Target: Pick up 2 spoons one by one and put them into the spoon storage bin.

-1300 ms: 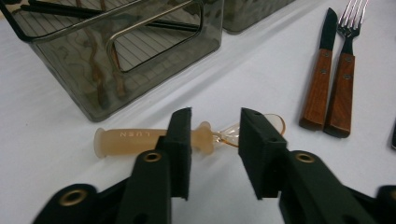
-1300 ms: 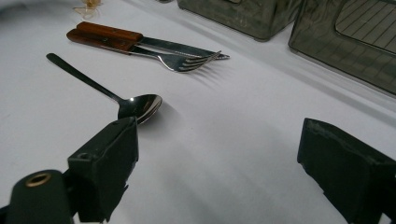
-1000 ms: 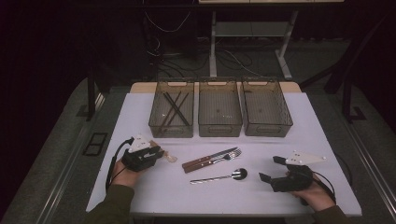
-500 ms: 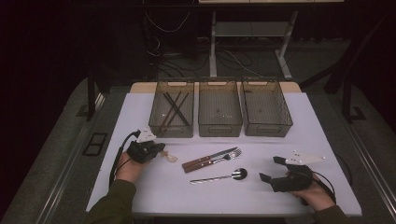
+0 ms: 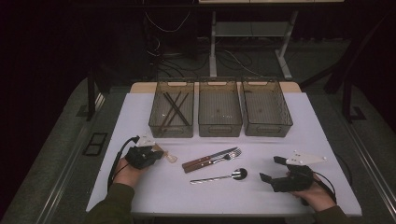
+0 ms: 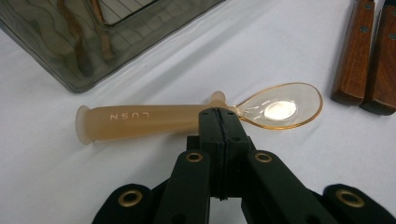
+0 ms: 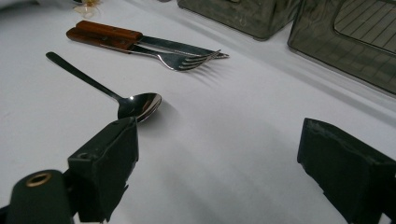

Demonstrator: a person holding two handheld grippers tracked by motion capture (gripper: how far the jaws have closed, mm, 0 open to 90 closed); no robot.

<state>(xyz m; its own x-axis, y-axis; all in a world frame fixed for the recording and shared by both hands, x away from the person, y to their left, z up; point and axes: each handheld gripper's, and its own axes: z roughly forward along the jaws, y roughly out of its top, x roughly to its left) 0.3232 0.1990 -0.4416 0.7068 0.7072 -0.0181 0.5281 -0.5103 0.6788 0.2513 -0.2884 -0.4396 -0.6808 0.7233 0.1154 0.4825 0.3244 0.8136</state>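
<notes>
Now the left gripper has its two black jaws pressed together, with nothing between them. Just past the tips lies a little orange plastic spoon on the white table. Its thick, soft-looking handle runs off to one side of the tips, and its thin, see-through bowl sits on the other side. It looks very light and a bit slippery, so it could skid away if poked. I think the fat handle is the best place to pinch, not the thin bowl.

The right gripper rests with its jaws wide apart, holding nothing. A shiny metal spoon lies just in front of one of its fingers.
</notes>
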